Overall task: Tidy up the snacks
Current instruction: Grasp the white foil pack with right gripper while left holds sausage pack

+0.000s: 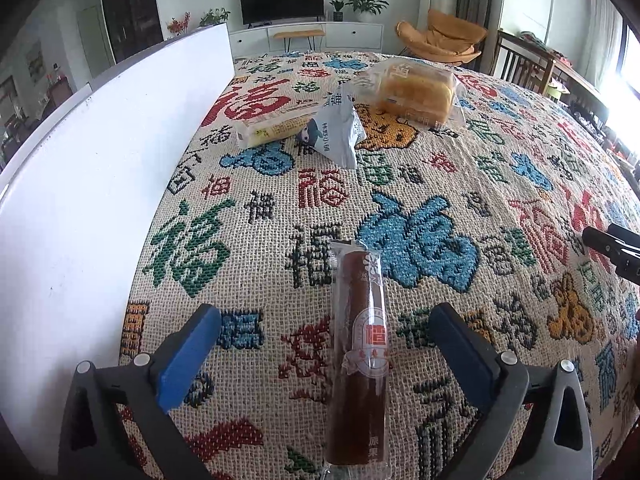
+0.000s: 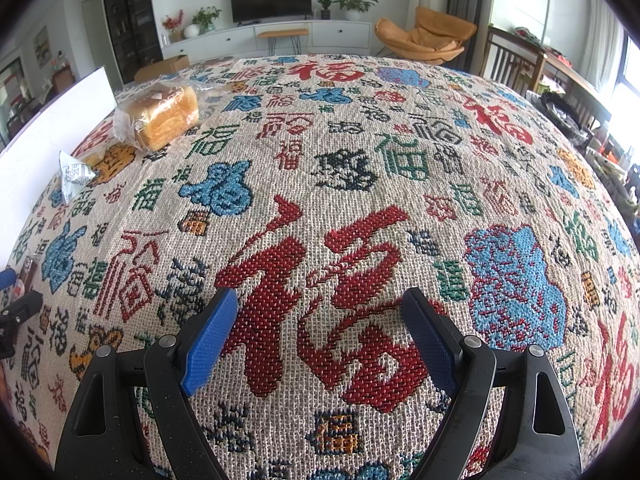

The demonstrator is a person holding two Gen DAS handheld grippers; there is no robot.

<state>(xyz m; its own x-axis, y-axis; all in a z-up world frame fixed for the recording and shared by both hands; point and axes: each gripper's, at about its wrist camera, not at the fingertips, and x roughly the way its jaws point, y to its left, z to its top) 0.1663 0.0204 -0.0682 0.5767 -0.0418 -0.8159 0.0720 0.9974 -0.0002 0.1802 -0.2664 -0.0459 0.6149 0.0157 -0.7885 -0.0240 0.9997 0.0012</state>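
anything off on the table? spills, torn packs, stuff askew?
Nothing spilled or torn. The grey pouch leans tilted against the yellow snack pack; the brown bar lies flat between the open left claw, untouched.

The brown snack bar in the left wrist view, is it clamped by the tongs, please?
No, the brown snack bar lies on the cloth between the open left tongs, neither pad touching it.

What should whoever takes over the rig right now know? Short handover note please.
Left hand-held gripper: open, the brown wrapped snack bar lies on the cloth between its fingers, untouched.
Right hand-held gripper: open, empty, over bare patterned cloth.
Far side by the white board: yellow packet, grey pouch, bagged bread loaf.
Done: cannot tell from here.
Left: probably gather the bar with the other snacks.
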